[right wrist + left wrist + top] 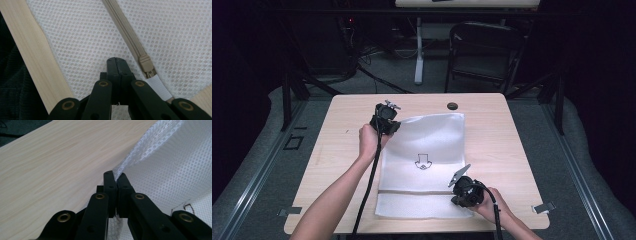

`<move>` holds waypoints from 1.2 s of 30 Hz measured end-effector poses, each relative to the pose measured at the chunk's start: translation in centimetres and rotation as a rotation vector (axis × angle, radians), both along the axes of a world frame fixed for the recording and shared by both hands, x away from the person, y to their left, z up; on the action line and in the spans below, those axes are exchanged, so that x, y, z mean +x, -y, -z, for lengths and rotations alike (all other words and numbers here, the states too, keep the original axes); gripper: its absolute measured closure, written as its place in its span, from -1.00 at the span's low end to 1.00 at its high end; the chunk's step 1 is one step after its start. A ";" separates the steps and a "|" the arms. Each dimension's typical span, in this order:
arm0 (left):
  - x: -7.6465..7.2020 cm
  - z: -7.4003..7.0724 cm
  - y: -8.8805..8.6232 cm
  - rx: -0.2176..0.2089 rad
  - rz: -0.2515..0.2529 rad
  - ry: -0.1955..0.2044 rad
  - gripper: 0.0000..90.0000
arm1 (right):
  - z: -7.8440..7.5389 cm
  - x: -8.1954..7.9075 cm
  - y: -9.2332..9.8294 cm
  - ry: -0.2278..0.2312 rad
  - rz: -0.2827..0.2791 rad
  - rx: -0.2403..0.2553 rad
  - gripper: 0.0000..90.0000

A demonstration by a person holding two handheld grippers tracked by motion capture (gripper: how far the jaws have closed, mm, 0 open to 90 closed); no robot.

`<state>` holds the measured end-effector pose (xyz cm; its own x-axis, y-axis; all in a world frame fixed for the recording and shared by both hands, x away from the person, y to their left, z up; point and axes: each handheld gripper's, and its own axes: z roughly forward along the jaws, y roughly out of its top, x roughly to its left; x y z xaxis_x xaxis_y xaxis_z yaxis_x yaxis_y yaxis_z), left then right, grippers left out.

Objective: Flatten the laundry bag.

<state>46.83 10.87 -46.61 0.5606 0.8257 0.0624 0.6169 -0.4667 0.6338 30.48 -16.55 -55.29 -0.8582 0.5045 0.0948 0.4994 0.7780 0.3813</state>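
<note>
A white mesh bag (427, 142) lies flat on the wooden table (497, 135), with a small black drawing (423, 162) at its middle and a beige zipper (412, 190) across its near end. My left gripper (391, 126) is at the bag's far left corner. In the left gripper view its jaws (116, 180) are shut on a raised fold of the mesh (175, 170). My right gripper (460, 196) sits at the near right corner. There it (116, 61) is shut on the mesh (87, 32), just left of the zipper pull (146, 63).
A small black round object (453, 105) lies near the table's far edge. Metal clips (543, 207) (289, 211) sit at the near corners. Beyond the table stand a dark folding chair (482, 50) and a white table leg (418, 50).
</note>
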 end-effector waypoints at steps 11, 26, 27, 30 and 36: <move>1.4 2.0 0.7 0.038 -0.031 0.000 0.97 | 0.1 0.0 -0.2 0.011 -0.001 -0.002 1.00; 2.8 4.2 1.3 0.084 -0.067 -0.038 0.96 | 0.1 0.0 -0.3 0.002 0.000 0.010 1.00; 2.8 4.3 1.4 0.089 -0.069 -0.043 0.96 | 0.1 0.0 -0.3 0.003 0.000 0.004 1.00; 3.1 4.6 1.4 0.092 -0.069 -0.048 0.95 | 0.0 0.1 -0.3 0.005 -0.003 -0.004 1.00; 3.4 5.1 1.3 0.085 -0.076 -0.048 0.88 | 0.0 0.1 -0.2 0.004 -0.003 -0.005 1.00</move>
<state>50.23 9.53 -51.71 0.5007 0.8588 0.1083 0.6813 -0.4682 0.5628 30.59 -16.30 -55.32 -0.8599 0.5027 0.0887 0.4958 0.7813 0.3791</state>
